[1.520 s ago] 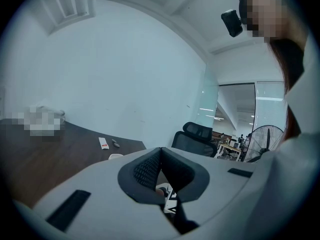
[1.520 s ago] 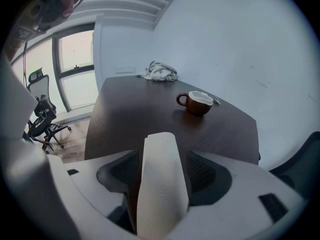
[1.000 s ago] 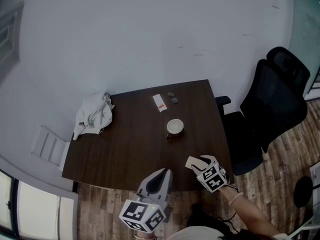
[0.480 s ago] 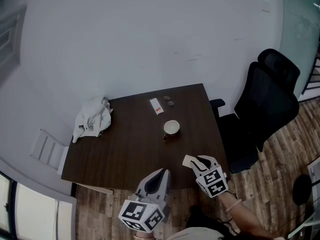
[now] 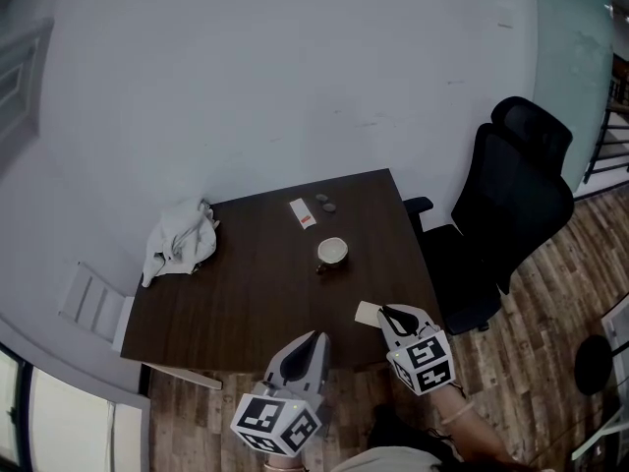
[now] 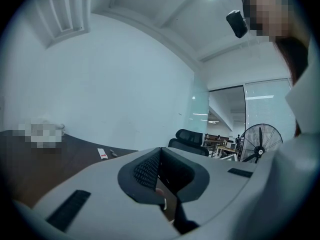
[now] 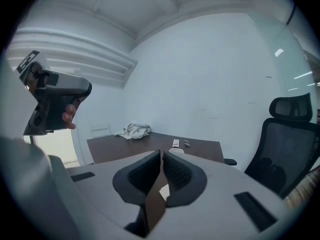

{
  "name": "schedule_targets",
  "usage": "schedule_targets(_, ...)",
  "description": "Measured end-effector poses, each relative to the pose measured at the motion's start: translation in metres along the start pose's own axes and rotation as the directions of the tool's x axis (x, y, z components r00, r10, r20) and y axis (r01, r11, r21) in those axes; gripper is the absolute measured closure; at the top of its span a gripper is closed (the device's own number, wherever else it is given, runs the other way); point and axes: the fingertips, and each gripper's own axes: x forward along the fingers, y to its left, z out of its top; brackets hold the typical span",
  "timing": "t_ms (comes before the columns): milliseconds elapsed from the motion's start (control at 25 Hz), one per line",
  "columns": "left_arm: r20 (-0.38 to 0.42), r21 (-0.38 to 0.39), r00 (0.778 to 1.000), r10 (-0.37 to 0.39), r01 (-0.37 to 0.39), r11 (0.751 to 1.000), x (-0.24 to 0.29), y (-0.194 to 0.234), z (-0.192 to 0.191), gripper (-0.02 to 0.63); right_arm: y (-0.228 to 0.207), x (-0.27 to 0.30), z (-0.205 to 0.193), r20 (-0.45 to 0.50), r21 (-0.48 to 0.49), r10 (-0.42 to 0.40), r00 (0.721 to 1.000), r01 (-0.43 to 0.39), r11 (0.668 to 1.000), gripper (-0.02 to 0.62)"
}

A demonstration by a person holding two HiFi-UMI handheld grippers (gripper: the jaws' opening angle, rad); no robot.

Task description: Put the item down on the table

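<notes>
Dark brown table [image 5: 246,283], white cloth [image 5: 180,241] (black chair [image 5: 511,195]).

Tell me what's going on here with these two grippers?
A person holds a gripper in each hand at the near edge of a dark table. The right gripper has just been closing its jaws, with a pale flat card pinched between them over the table's near right corner, not yet laid down. The left gripper hangs beside it, jaws together. A cup and a white cloth sit farther back.
</notes>
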Motion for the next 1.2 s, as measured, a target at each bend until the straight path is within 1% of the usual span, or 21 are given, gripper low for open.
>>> schedule_targets(160, 0.001, -0.004, 1.0, 0.002, -0.002, 1.0, -0.014, -0.006, 0.001, 0.589, 0.008, -0.021, 0.01, 0.032, 0.002, -0.024, 0.999, 0.024, 1.0, 0.584)
schedule_targets(400, 0.001, 0.031, 1.0, -0.005, 0.005, 0.999, -0.033, -0.021, 0.003, 0.589, 0.02, -0.055, 0.027, 0.093, 0.002, -0.041, 0.995, 0.041, 0.999, 0.584)
schedule_targets(680, 0.009, 0.048, 1.0, -0.019, 0.019, 0.999, -0.057, -0.043, 0.002, 0.589, 0.037, -0.093, 0.04, 0.161, -0.002, -0.056, 0.985, 0.057, 0.998, 0.585)
schedule_targets(920, 0.017, 0.05, 1.0, -0.014, 0.013, 0.999, -0.08, -0.058, -0.004, 0.589, 0.046, -0.122, 0.035, 0.168, 0.007, -0.061, 0.984, 0.06, 0.998, 0.586)
schedule_targets(1200, 0.015, 0.059, 1.0, -0.016, 0.015, 0.998, -0.1, -0.081, -0.01, 0.589, 0.063, -0.157, 0.038, 0.2, 0.005, -0.05, 0.978, 0.05, 0.999, 0.586)
